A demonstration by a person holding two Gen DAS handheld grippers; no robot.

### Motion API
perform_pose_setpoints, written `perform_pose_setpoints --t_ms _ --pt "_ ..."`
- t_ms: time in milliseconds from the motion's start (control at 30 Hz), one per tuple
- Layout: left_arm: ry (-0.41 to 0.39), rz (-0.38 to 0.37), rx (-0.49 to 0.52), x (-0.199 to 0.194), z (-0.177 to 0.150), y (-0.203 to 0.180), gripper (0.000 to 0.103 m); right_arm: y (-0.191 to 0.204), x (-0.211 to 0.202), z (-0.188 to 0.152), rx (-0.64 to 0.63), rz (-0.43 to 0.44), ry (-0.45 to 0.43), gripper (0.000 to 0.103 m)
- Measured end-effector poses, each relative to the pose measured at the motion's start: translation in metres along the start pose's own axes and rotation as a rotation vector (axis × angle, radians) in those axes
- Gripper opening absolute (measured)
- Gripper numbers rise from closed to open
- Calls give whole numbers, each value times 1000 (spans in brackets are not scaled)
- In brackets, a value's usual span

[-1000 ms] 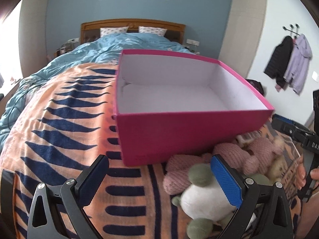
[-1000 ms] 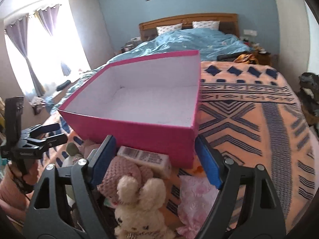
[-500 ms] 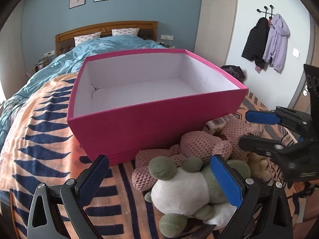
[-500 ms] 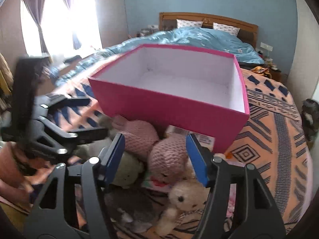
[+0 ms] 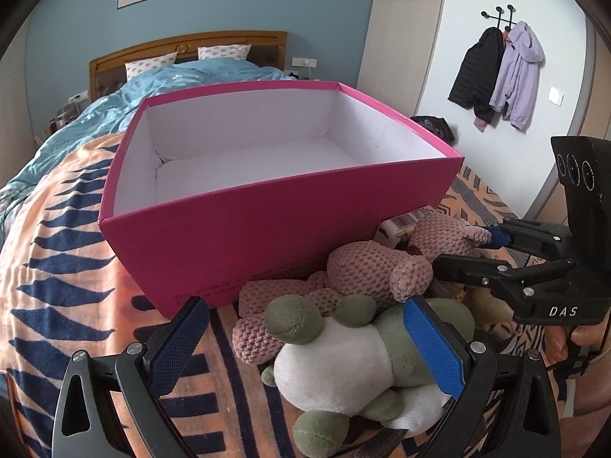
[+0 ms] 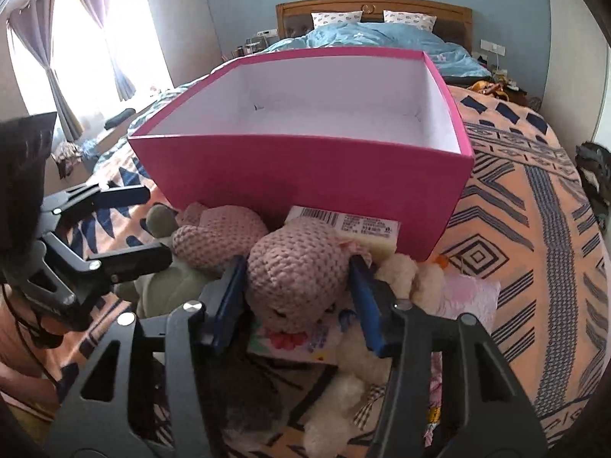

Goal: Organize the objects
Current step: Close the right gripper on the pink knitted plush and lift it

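Note:
An empty pink box (image 5: 267, 229) with a white inside stands on the patterned bed; it also shows in the right wrist view (image 6: 305, 168). A pile of toys lies in front of it. My left gripper (image 5: 305, 343) is open, its jaws either side of a green and white plush (image 5: 343, 358). My right gripper (image 6: 298, 290) has its pads against the head of a pink knitted toy (image 6: 301, 267), which also shows in the left wrist view (image 5: 374, 271). From the left wrist view the right gripper (image 5: 458, 252) sits at the pink toy's head.
A barcoded white packet (image 6: 362, 229) leans against the box. A cream plush (image 6: 404, 278), a pink cloth (image 6: 469, 297) and flat printed items lie under the pile. An orange and navy blanket (image 6: 534, 229) covers the bed. Jackets (image 5: 500, 72) hang on the wall.
My right gripper moved down and forward and closed around the pink knitted toy's head. My left gripper swung right and nearer to the green and white plush, staying open.

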State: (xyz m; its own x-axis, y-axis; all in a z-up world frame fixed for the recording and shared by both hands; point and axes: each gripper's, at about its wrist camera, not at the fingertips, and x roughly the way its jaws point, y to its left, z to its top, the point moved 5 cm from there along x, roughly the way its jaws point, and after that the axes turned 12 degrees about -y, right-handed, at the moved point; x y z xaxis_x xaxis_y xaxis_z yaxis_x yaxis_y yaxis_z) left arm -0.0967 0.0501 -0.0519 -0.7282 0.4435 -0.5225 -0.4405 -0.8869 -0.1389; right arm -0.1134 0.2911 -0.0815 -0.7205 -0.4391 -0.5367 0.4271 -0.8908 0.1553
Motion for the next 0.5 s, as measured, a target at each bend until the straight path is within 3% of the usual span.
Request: perform_pose_setpoints --t_ms 233,500 --pt "-26 -56 17 -12 6 -9 103 2 -26 17 64 24 -84 53" --pt "-87 -68 98 -34 15 -20 98 8 -50 46 92 59 -193 53"
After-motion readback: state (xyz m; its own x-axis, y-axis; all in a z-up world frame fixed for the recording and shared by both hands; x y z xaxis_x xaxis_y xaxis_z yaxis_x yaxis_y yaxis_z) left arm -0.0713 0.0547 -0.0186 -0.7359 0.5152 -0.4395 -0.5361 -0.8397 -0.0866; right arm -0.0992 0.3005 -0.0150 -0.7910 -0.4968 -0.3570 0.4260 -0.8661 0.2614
